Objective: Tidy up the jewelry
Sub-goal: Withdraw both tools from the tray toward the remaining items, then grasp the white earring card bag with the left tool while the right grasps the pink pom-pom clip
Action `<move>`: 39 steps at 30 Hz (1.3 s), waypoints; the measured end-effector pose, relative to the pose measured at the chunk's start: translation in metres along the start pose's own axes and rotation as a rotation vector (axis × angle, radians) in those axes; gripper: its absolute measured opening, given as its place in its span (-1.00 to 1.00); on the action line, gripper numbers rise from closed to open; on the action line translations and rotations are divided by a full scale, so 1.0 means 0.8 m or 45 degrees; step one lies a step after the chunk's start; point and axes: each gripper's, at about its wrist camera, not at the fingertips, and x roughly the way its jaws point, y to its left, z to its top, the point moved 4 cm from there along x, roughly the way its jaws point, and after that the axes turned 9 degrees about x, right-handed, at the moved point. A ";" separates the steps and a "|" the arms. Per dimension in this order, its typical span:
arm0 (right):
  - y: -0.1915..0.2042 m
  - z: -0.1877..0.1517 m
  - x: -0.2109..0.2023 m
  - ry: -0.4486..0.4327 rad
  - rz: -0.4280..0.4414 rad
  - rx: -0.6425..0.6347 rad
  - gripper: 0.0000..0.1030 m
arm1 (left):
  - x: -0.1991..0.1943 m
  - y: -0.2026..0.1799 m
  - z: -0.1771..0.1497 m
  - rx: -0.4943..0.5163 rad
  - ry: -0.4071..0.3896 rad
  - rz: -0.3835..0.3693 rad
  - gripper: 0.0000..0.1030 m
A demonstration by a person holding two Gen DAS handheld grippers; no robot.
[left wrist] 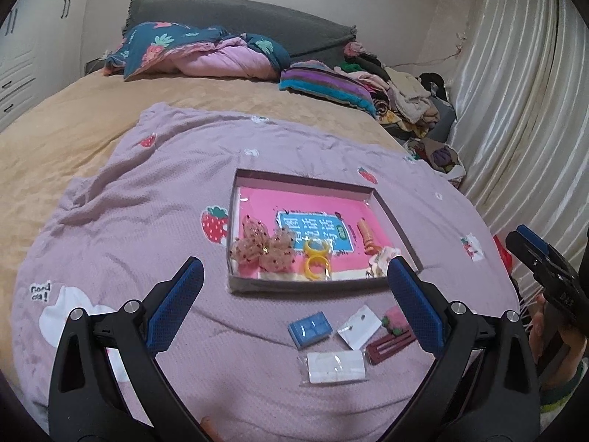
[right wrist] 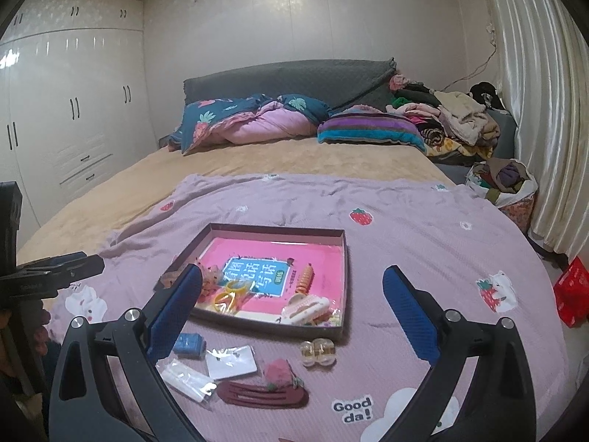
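Hovering above the lilac strawberry blanket [right wrist: 423, 243], both tools hold nothing: the left gripper [left wrist: 294, 294] and the right gripper [right wrist: 292, 296] each have their blue pads spread wide.

The shallow box [right wrist: 344, 258] lies on the blanket ahead of them and already contains a dotted tulle bow [left wrist: 261, 245], yellow rings [left wrist: 316, 258], an orange spiral clip [right wrist: 305, 280] and a cream claw clip [right wrist: 307, 305].

Still loose on the blanket, just in front of the box, are a small blue case [right wrist: 189, 344], a white earring card [right wrist: 230, 362], a clear sleeve with a white card [right wrist: 187, 379], a dark red flat hair clip [right wrist: 263, 396], a pink strawberry clip [right wrist: 279, 372] and a pair of clear round earrings [right wrist: 318, 353].

The risk, as I judge it, lies in how crowded and thin these pieces are. The sleeve and card lie flat on soft cloth, so closing pads may pinch blanket instead, or slide off the slick plastic. The strawberry clip touches the red clip, so grabbing one could drag the other.
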 end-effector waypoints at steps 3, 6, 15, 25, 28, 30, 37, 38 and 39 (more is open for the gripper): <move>-0.004 -0.006 -0.003 0.010 -0.011 0.004 0.90 | 0.001 -0.007 -0.006 0.014 0.015 -0.003 0.81; -0.010 -0.014 -0.005 0.023 -0.019 0.008 0.90 | 0.003 -0.012 -0.011 0.018 0.031 -0.012 0.81; -0.027 -0.047 -0.002 0.095 -0.050 0.012 0.90 | 0.016 -0.033 -0.035 0.057 0.099 -0.039 0.81; -0.038 -0.084 0.003 0.185 -0.061 -0.004 0.90 | 0.032 -0.054 -0.069 0.114 0.194 -0.059 0.81; -0.038 -0.094 0.004 0.216 -0.052 -0.005 0.90 | 0.036 -0.057 -0.078 0.129 0.216 -0.055 0.81; -0.037 -0.101 0.004 0.232 -0.049 -0.011 0.90 | 0.038 -0.059 -0.084 0.136 0.232 -0.053 0.81; -0.036 -0.124 0.007 0.294 -0.049 -0.048 0.90 | 0.049 -0.071 -0.111 0.181 0.302 -0.047 0.81; -0.036 -0.126 0.007 0.301 -0.050 -0.051 0.90 | 0.051 -0.071 -0.113 0.185 0.307 -0.047 0.81; -0.036 -0.128 0.007 0.307 -0.049 -0.053 0.90 | 0.052 -0.072 -0.115 0.190 0.312 -0.046 0.81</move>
